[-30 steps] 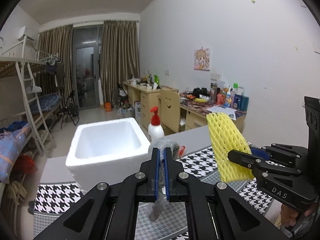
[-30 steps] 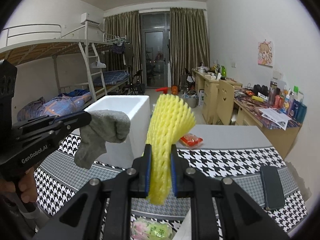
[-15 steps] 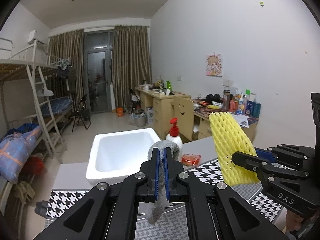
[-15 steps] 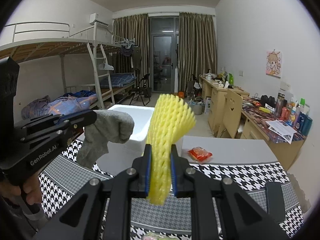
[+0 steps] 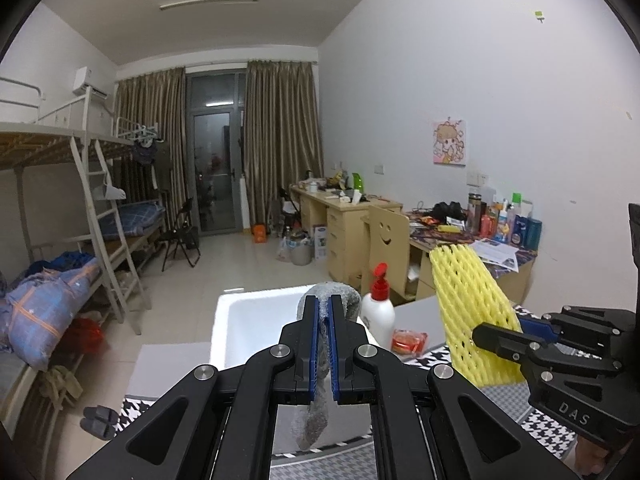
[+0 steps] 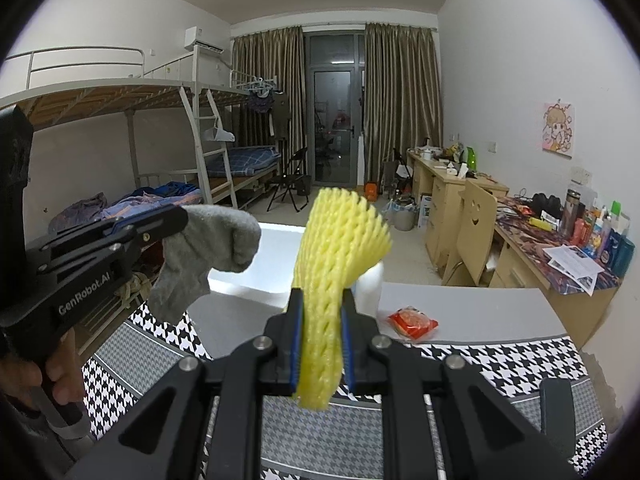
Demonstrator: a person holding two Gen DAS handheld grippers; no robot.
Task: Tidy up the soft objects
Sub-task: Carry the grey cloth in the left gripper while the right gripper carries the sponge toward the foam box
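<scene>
Left wrist view: the left gripper (image 5: pixel 325 308) pinches a grey sock (image 5: pixel 310 426), and the right gripper (image 6: pixel 320 312) clamps a yellow foam net (image 6: pixel 332 256). Both hang over the table's near side, short of the white foam box (image 5: pixel 256 320). Best carry each above the box's opening before letting go, clear of the pump bottle (image 5: pixel 378 312) beside the box.
</scene>
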